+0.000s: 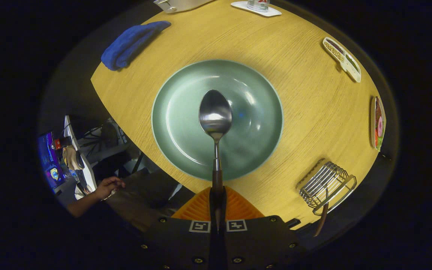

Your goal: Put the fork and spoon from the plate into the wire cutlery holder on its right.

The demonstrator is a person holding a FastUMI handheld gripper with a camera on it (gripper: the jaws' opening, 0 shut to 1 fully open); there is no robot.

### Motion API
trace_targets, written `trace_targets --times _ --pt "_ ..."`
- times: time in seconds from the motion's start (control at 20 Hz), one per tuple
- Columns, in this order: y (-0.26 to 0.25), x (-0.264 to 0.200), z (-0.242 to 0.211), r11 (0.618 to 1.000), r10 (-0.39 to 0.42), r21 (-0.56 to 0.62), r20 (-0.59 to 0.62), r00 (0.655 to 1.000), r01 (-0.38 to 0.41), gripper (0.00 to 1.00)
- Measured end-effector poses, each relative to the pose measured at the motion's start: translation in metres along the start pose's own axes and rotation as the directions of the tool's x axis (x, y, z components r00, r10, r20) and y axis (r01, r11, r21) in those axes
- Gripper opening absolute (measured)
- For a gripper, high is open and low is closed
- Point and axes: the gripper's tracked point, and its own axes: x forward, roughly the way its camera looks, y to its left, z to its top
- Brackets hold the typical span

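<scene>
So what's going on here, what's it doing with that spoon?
The hand-held gripper is shut on the handle of a spoon, holding it up over the green plate on the round wooden table. The plate itself looks bare. The wire cutlery holder sits to the plate's right, with a brown handle already sticking out of it, probably the fork's. So the spoon seems to be the last piece to move across.

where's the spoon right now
In the gripper view, the spoon is clamped by its handle between the gripper fingers, its bowl held out over the green plate, left of the wire cutlery holder.
</scene>
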Motion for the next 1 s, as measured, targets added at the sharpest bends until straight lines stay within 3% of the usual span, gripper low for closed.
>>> trace_targets --times 0.55,1.0 --pt "-0.072 -0.046 -0.07 0.992 0.002 0.127 -0.063 0.998 0.006 0.01" --pt "-0.147 -0.077 -0.126 0.964 -0.003 0.265 -0.102 0.995 0.03 0.01"
